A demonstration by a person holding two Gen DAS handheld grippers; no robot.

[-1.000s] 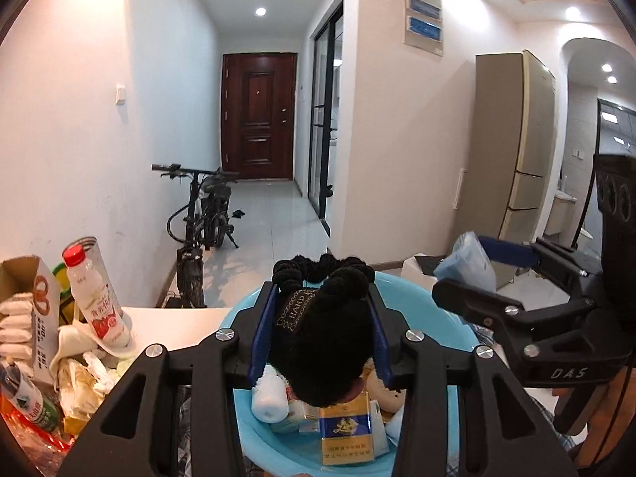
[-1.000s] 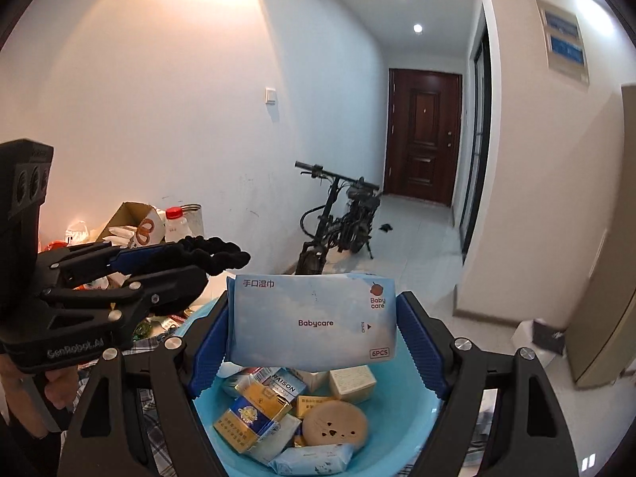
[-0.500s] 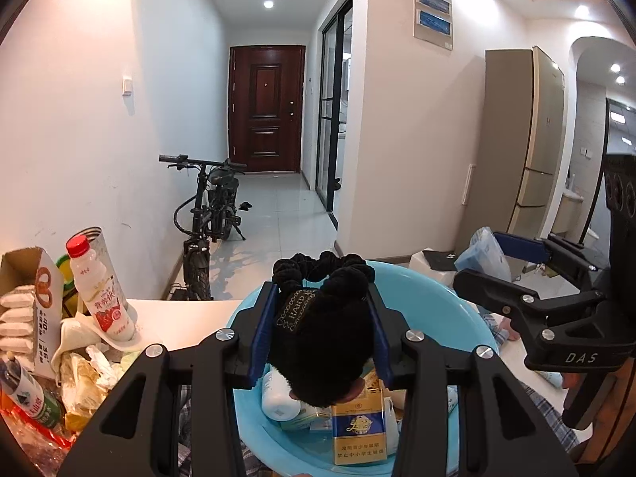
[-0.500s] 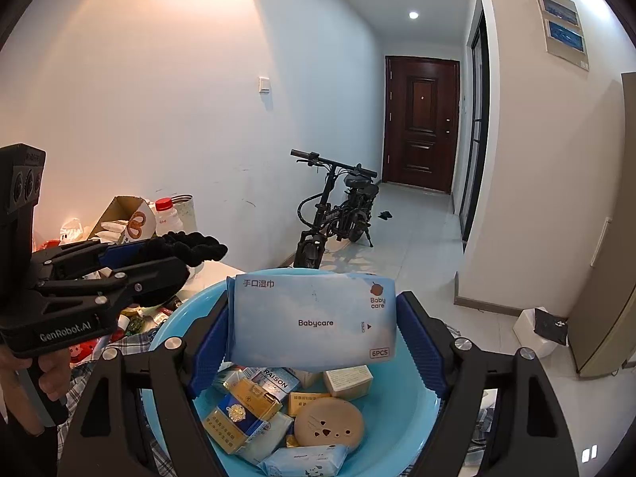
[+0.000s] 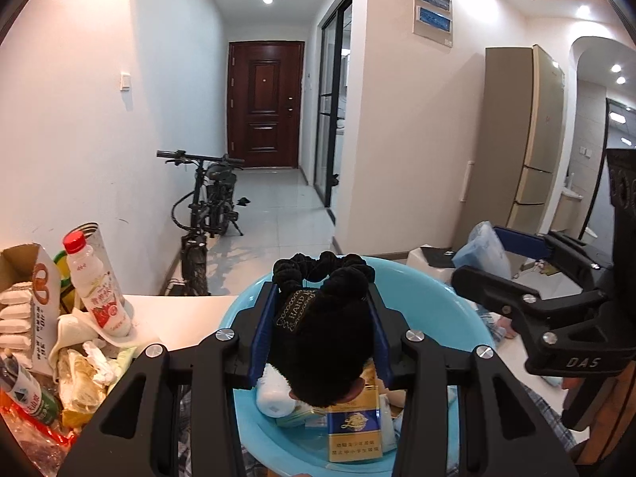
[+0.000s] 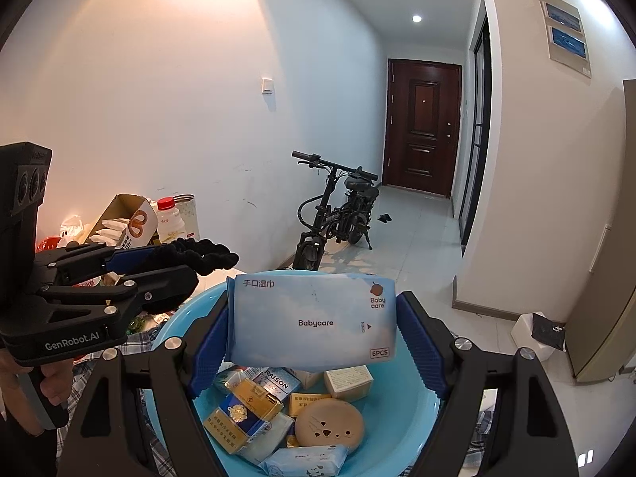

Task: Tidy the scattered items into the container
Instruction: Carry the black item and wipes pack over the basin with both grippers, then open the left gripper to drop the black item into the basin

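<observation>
Here's the blue basin (image 6: 421, 405), already well stocked: cigarette packs (image 6: 242, 413), small boxes, a round tan case (image 6: 329, 425) and a wipes pack lying in the bottom. Above it, two loads hang at once. The right gripper (image 6: 312, 328) is clamped on a Babycare wipes pack (image 6: 314, 318), pads pressing its two short ends, the pack held flat-faced over the near half of the basin. The left gripper (image 5: 322, 318) is clenched on a black scrunchie (image 5: 324, 318), a soft dark bundle bulging out past the pads, hanging over the basin too; from the right wrist view it sits off to the left, over the rim. So this reads as the drop step, both items carried in and neither yet let go. The next move, I'd say, calls for easing each one down a touch and opening the jaws, one side at a time so the tools don't knock each other. The scrunchie may cling to the ribbed pads, and the pack could land on edge against the pile. Outward now: to the left, a cluttered table (image 5: 175, 310) with a red-capped bottle (image 5: 99, 290), a snack box (image 5: 24, 306) and wrappers, perhaps more to tidy. Hard to call how high either item hangs above the heap, and the scrunchie blocks much of the basin's floor in the left view; the basin's near rim is cut off.
</observation>
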